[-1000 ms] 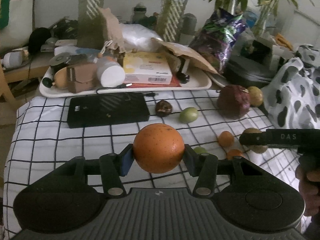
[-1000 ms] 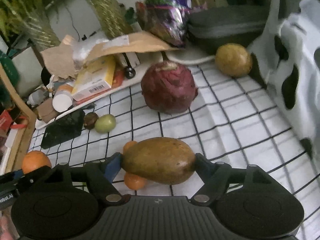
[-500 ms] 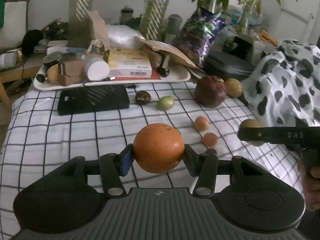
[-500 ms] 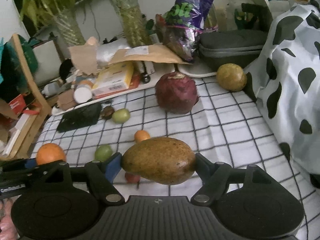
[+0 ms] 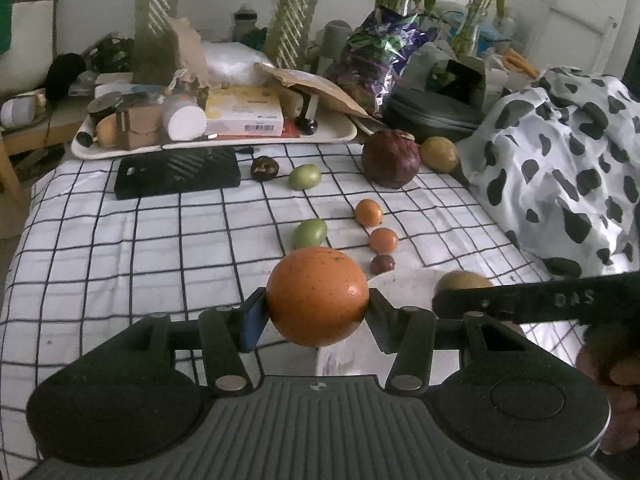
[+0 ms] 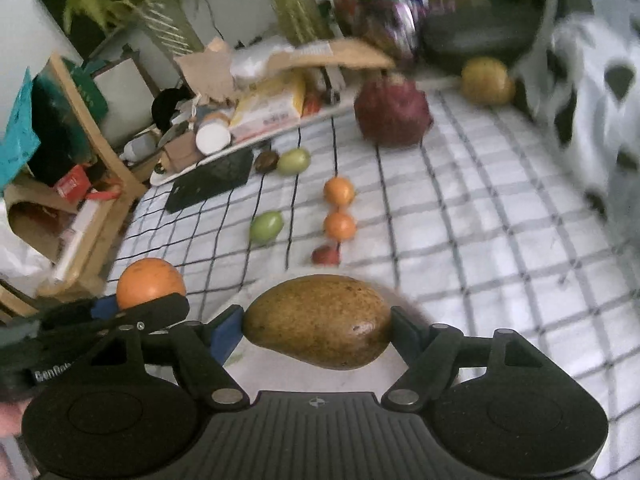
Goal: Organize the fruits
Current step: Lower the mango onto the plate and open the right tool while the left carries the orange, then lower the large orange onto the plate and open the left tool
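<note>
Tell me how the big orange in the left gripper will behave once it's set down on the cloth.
The orange is nearly round and looks firm, so it would probably roll if released. The checked cloth looks soft and may damp that. The left gripper pinches only its sides.

Both gripped fruits have risen and pulled back from the checked cloth [image 5: 120,248]. A white plate [image 5: 404,280], unseen before, now lies under them, and a small dark red fruit [image 5: 383,264], perhaps a plum, shows beside it.

"DAS" marks the right tongs [image 5: 460,304]; "GenRob" marks the left tongs [image 6: 152,304].
</note>
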Demonstrator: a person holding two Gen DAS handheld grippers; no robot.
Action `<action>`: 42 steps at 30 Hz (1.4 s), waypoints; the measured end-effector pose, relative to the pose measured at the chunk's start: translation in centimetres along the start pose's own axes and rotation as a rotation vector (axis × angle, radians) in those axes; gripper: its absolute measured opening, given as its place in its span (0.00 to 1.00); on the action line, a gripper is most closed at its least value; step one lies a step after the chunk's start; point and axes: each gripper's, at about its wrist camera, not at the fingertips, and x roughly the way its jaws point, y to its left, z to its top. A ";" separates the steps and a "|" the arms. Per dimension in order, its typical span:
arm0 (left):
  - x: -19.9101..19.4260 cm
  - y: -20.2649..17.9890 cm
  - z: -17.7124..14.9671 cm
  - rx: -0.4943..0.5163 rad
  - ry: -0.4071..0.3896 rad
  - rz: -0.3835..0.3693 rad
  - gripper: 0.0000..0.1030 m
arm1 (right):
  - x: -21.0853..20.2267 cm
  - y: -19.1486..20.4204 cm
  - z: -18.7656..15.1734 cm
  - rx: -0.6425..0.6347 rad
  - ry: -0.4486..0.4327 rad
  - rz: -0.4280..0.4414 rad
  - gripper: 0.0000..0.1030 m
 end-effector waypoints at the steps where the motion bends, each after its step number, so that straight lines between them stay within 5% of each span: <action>1: -0.1 0.0 -0.1 -0.003 0.003 0.000 0.49 | 0.3 -0.1 -0.1 0.023 0.014 0.006 0.77; 8: -0.7 -0.3 -0.8 0.000 0.015 -0.001 0.49 | 2.0 -0.3 0.1 0.089 0.042 -0.035 0.80; 11: -0.9 -0.5 -1.0 0.007 0.019 -0.004 0.49 | 2.0 -0.3 0.3 0.111 0.042 -0.004 0.95; 21: -1.5 -1.9 -2.1 0.063 0.028 -0.033 0.49 | -0.4 -1.0 -0.4 0.063 0.001 -0.018 0.98; 31: -0.3 -4.3 -3.3 0.155 0.096 -0.058 0.49 | -4.0 -0.7 -3.0 -0.137 -0.057 -0.187 1.00; 42: 2.2 -4.8 -4.2 0.194 0.181 -0.034 0.49 | -4.3 -1.4 -4.3 -0.207 -0.040 -0.287 1.00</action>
